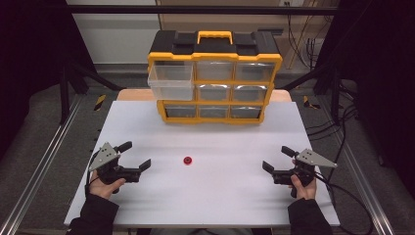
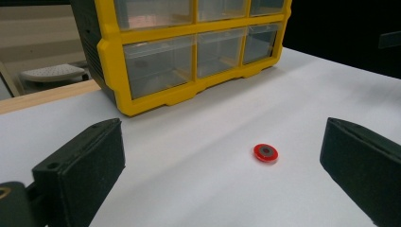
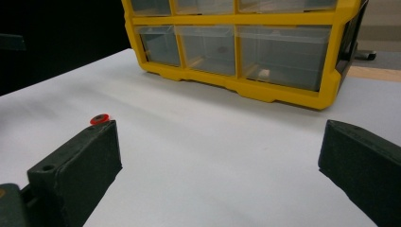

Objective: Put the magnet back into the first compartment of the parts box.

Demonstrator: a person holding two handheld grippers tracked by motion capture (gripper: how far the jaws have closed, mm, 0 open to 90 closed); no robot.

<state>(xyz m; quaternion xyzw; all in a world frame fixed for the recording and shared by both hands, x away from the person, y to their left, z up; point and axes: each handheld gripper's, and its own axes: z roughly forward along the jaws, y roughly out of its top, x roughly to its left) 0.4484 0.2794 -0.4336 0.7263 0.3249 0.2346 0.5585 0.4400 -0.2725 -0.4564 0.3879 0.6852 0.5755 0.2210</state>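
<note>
A small red disc (image 1: 187, 160) with a dark centre lies flat on the white table (image 1: 210, 196), midway between my two grippers. My left gripper (image 1: 135, 155) rests at the table's left, open, nothing between its jaws. In the left gripper view the red disc (image 2: 265, 152) lies ahead, nearer the right jaw. My right gripper (image 1: 278, 159) sits at the table's right, open and empty. In the right gripper view the red disc (image 3: 99, 118) peeks just above the left jaw's tip. A yellow and black drawer cabinet (image 1: 214, 78) stands at the back, its top-left clear drawer (image 1: 171, 82) pulled out.
The cabinet (image 2: 189, 52) holds several clear drawers; one in the bottom row contains a small pale piece (image 3: 264, 73). Metal rails (image 1: 44, 161) run along both sides of the table, and cables (image 1: 342, 127) trail at the right. A wooden strip (image 1: 132, 95) edges the table's back.
</note>
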